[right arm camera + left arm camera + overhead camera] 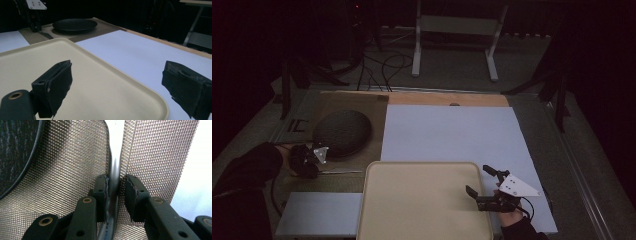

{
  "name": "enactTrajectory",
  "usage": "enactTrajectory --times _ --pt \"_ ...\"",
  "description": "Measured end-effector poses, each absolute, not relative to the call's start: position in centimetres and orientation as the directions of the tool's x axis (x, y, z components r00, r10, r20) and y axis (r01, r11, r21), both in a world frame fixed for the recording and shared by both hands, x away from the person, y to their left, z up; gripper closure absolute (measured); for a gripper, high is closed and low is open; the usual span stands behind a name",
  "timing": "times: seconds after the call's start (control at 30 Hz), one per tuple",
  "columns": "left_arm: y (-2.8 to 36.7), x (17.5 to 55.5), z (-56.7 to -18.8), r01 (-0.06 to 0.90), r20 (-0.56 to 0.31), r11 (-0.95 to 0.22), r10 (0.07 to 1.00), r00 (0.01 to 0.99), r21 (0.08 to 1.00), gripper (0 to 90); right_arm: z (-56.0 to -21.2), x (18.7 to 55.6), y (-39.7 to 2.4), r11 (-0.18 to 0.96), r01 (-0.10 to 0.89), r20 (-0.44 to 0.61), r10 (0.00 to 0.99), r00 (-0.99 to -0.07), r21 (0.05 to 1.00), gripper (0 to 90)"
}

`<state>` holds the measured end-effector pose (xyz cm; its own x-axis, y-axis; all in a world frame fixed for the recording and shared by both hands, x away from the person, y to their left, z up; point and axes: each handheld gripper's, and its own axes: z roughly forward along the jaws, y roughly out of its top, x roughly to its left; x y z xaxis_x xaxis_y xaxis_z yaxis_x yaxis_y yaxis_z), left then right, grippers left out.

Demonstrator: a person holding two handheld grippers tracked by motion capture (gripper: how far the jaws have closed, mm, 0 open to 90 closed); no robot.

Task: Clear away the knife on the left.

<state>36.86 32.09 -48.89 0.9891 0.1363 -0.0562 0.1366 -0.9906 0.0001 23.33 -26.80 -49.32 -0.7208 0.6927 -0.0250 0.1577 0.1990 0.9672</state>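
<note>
A metal utensil handle (115, 167) lies on a woven tan mat (62, 170), next to a black plate (15, 152). My left gripper (116, 178) is open and straddles the handle. Its left pad touches the metal, and a thin gap shows at the right pad. In the high view the left gripper (309, 160) sits at the plate's (342, 131) near edge, with the utensil (339, 172) pointing right. My right gripper (478, 180) is wide open and holds nothing. It hovers over the right edge of a cream tray (422, 164). The right gripper view has the right gripper (117, 80) above the tray's (87, 75) corner.
A large white board (452, 130) covers the table's middle and right. A smaller grey board (319, 215) lies at the front left beside the tray. A white frame stand (452, 30) and cables sit on the floor beyond the table. The room around it is dark.
</note>
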Motion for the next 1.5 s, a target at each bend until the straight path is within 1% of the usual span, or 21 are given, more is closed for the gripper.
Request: enactTrajectory --times 0.1,0.13,0.17,0.2,0.3,0.47,0.6,0.67,0.8,0.87,1.03,1.1,1.23,1.3,1.5 --pt "31.9 37.0 -48.9 0.114 -0.06 -0.993 0.115 0.992 -0.007 73.1 -49.4 23.4 -26.8 0.198 0.16 -0.022 0.691 -0.722 0.967 9.1" --pt "31.9 37.1 -48.9 0.118 -0.052 -0.993 0.118 0.992 -0.005 74.5 -49.4 23.4 -26.8 0.197 0.16 -0.021 0.691 -0.723 0.967 9.1" --pt "31.9 37.1 -48.9 0.108 -0.05 -0.994 0.108 0.993 -0.006 79.4 -49.4 23.4 -26.8 0.196 0.161 -0.02 0.691 -0.723 0.967 9.1" --pt "31.9 37.2 -48.8 0.108 -0.05 -0.994 0.108 0.993 -0.007 79.8 -49.4 23.4 -26.8 0.194 0.163 -0.017 0.691 -0.723 0.967 9.1" --pt "31.9 37.1 -48.8 0.101 -0.048 -0.995 0.101 0.994 -0.006 80.2 -49.4 23.4 -26.8 0.195 0.161 -0.02 0.691 -0.722 0.968 9.1" --pt "31.9 36.7 -48.7 0.1 -0.02 -0.995 0.1 0.995 -0.004 80.5 -49.3 23.3 -26.9 0.197 0.158 -0.023 0.692 -0.722 0.968 9.1" --pt "31.8 36.5 -48.6 0.092 -0.01 -0.995 0.093 0.996 -0.022 80.6 -49.2 23.3 -26.9 0.193 0.157 -0.023 0.696 -0.717 0.968 9.1" --pt "31.8 36.2 -48.1 0.092 0.007 -0.996 0.092 0.996 -0.011 80.6 -49.1 23.3 -27.0 0.194 0.153 -0.027 0.699 -0.714 0.969 9.1" --pt "31.5 35.8 -46.9 0.122 0.015 -0.992 0.122 0.992 0.018 80.6 -49.1 23.3 -27.0 0.196 0.152 -0.03 0.701 -0.713 0.969 9.1" --pt "31.3 35.5 -46.3 0.112 0.022 -0.994 0.113 0.993 0.017 80.6 -49.0 23.2 -27.0 0.197 0.151 -0.032 0.702 -0.712 0.969 9.1" --pt "30.7 35.0 -45.4 0.14 0.008 -0.989 0.14 0.99 0.045 80.6 -49.0 23.2 -27.0 0.194 0.15 -0.03 0.702 -0.712 0.969 9.1" --pt "30.3 34.8 -44.8 0.18 -0.003 -0.982 0.18 0.984 0.062 80.6 -48.9 23.1 -27.0 0.193 0.148 -0.031 0.702 -0.712 0.97 9.1" --pt "29.6 34.5 -44.2 0.223 -0.008 -0.972 0.223 0.975 0.075 80.6 -48.9 23.1 -27.0 0.194 0.146 -0.033 0.702 -0.711 0.97 9.1" --pt "29.2 34.3 -43.9 0.242 -0.029 -0.966 0.24 0.97 0.094 80.5 -48.9 23.1 -27.0 0.194 0.145 -0.034 0.702 -0.711 0.97 9.1" --pt "27.8 34.0 -43.0 0.316 -0.079 -0.943 0.308 0.948 0.11 80.6 -48.9 23.2 -26.9 0.197 0.148 -0.034 0.703 -0.71 0.969 9.1"
